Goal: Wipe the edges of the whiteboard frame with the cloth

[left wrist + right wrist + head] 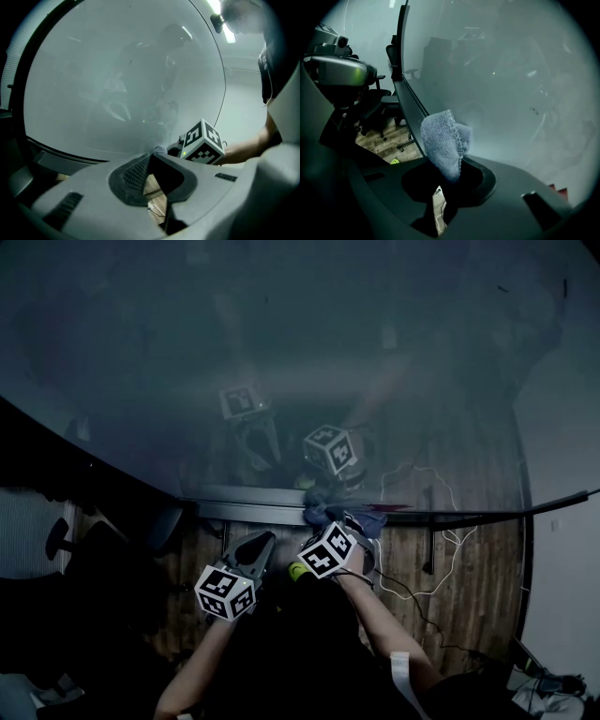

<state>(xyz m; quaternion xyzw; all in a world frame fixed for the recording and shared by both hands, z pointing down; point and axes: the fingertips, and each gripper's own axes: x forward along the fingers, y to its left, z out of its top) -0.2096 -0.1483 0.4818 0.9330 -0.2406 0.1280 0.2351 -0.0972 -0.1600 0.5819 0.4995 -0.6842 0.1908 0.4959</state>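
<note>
At the far left, a dark chair (122, 540) is standing on the wood floor (469, 568), beside the near edge of the whiteboard (281, 352). The board is filling the far half of the head view, and its grey frame (248, 502) is running left to right along the bottom.

The left tongs (261, 540) are hovering just near of the frame, close to it but apart. In the left gripper view these tongs (152, 157) are pinched together at the tips with nothing between them; the floor is showing through the narrow gap lower down. They are pointing toward the board (117, 70) and the frame (61, 152). The cloth is lying just to their right, out of their reach.

The right tongs (323, 517) are sitting right of the left ones and farther in, at the frame. They are gripping the cloth (319, 510), a grey-blue wad that is pressing on the frame's edge near the middle of its length. In the right gripper view the tongs (457, 171) are clamping the lower end of the cloth (443, 140), and the rest is sticking up beyond the tips, lying against the frame (410, 101) where it is meeting the board (511, 70).

To the right, white cables (450, 549) are trailing across the floor.
</note>
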